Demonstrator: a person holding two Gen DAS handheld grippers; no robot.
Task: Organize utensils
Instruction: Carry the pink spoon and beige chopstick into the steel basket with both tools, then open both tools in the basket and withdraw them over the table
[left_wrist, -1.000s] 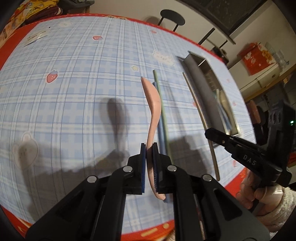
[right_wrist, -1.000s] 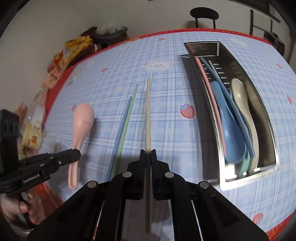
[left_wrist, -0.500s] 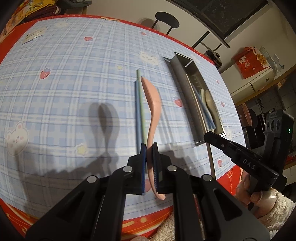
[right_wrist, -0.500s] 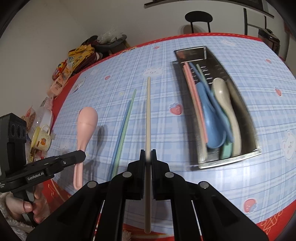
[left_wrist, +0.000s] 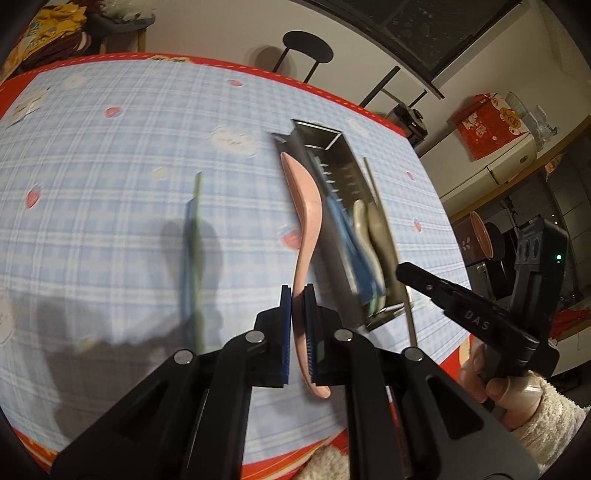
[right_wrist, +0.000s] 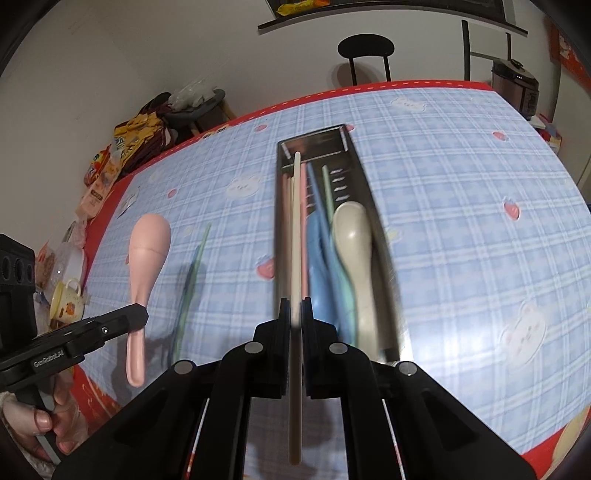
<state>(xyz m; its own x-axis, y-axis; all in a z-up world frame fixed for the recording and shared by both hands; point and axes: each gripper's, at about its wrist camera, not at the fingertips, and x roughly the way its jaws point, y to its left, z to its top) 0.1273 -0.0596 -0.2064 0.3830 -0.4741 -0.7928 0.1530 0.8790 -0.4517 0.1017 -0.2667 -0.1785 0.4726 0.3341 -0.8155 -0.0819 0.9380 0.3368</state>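
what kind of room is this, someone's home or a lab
Most likely a home dining or kitchen area: a table under a plaid cartoon tablecloth, a rice cooker in the corner, and a fridge behind.

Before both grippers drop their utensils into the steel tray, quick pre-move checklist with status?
1. Left gripper shut on pink spoon: ok.
2. Right gripper shut on cream chopstick: ok.
3. Chopstick lined up along steel tray: ok.
4. Spoon over tray opening: not ok, beside the left wall in the left wrist view.
5. Tray space: cannot tell, blue and beige spoons crowd it.
6. Green and blue chopsticks left on the cloth: not ok.
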